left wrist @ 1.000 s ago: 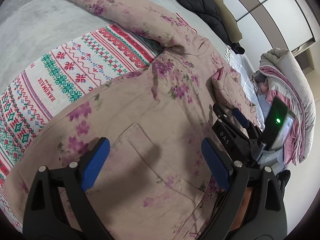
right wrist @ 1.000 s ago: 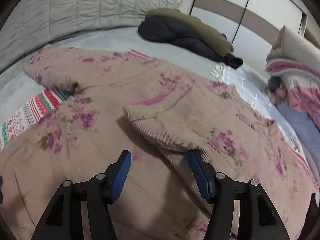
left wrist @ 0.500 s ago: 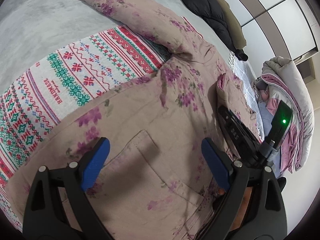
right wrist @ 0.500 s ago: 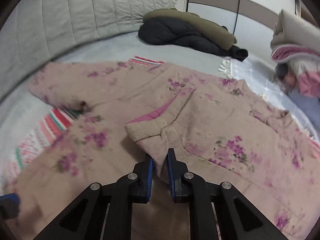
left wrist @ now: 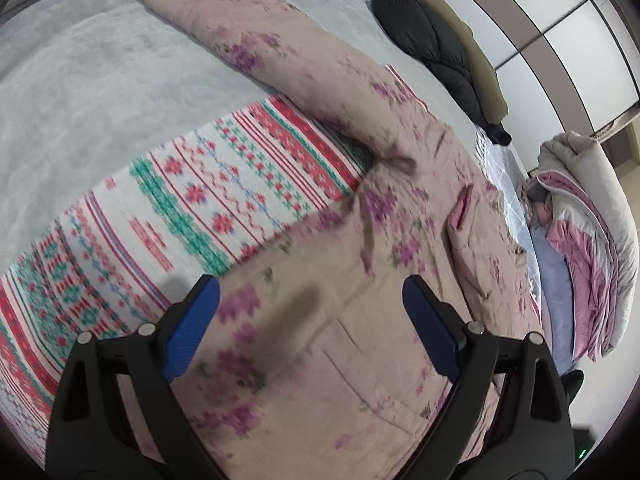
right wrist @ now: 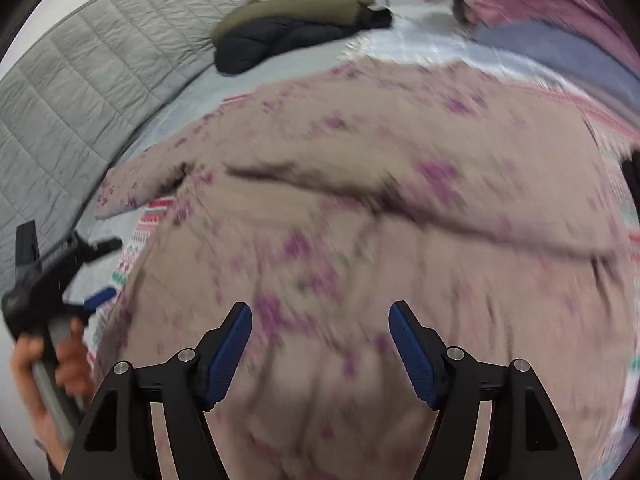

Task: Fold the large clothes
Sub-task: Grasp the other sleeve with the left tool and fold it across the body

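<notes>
**Floral coat spread on the bed, both grippers empty**

The pink floral padded coat point(left wrist: 360, 320) lies flat across the bed, partly over a patterned blanket point(left wrist: 208, 200) with red and green bands. One sleeve point(left wrist: 256, 36) stretches away over the grey bedspread point(left wrist: 80, 80); the other sleeve point(right wrist: 460, 208) lies folded across the coat's body, its cuff point(left wrist: 460, 212) showing a pink lining.

The left gripper point(left wrist: 312, 324) hovers over the coat's hem by a patch pocket, fingers wide apart with nothing between them. The right gripper point(right wrist: 320, 344) hangs above the coat's body; its fingers have just been opening and now stand wide, empty, in a blurred view. A hand point(right wrist: 52, 364) grips the left tool's handle.

A dark puffer jacket point(left wrist: 440, 48) lies further up the bed, well apart, and folded bedding point(left wrist: 588, 240) is piled at the far side.
</notes>
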The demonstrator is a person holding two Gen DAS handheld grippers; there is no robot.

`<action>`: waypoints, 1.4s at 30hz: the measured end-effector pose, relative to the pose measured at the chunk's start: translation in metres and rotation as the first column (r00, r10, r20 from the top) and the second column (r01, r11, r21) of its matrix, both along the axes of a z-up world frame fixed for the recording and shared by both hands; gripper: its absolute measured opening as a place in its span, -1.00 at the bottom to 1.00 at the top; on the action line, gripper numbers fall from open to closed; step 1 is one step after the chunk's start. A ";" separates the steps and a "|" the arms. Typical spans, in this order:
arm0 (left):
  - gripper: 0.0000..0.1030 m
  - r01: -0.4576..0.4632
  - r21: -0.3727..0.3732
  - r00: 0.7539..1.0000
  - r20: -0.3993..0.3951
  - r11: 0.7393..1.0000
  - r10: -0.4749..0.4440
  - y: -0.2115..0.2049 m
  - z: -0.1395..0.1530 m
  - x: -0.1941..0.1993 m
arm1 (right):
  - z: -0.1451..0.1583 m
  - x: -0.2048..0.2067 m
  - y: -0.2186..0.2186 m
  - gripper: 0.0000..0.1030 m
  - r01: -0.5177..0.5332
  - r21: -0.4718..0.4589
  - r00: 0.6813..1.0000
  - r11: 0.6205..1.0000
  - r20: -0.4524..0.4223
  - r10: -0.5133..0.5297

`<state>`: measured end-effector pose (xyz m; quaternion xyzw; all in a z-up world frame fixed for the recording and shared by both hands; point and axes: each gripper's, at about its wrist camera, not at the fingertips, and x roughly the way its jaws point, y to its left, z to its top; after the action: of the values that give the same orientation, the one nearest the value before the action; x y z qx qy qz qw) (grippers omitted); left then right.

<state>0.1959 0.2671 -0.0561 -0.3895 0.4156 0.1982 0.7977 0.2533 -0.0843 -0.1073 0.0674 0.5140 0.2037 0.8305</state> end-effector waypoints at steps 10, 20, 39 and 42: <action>0.79 -0.128 0.090 0.989 -0.059 0.988 0.133 0.139 0.001 0.038 | -0.040 -0.014 -0.084 0.53 0.191 0.132 0.980 0.973 -0.087 -0.181; 0.79 -0.352 -0.078 0.927 0.110 0.933 0.359 0.269 -0.051 0.066 | -0.029 -0.019 -0.104 0.53 0.247 0.220 0.969 0.944 -0.066 -0.238; -0.67 -0.293 0.209 0.907 0.369 0.933 0.203 0.192 0.106 0.085 | -0.035 -0.017 -0.140 0.53 0.374 0.377 0.928 0.847 -0.156 -0.340; -0.70 -0.204 0.293 0.911 0.406 0.934 0.072 0.132 0.146 0.093 | -0.030 -0.019 -0.150 0.53 0.394 0.398 0.919 0.828 -0.152 -0.364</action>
<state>0.2884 0.3992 0.0898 -0.3112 0.1815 0.2399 0.9015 0.2340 -0.2342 -0.1373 0.3525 0.4625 0.1384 0.8017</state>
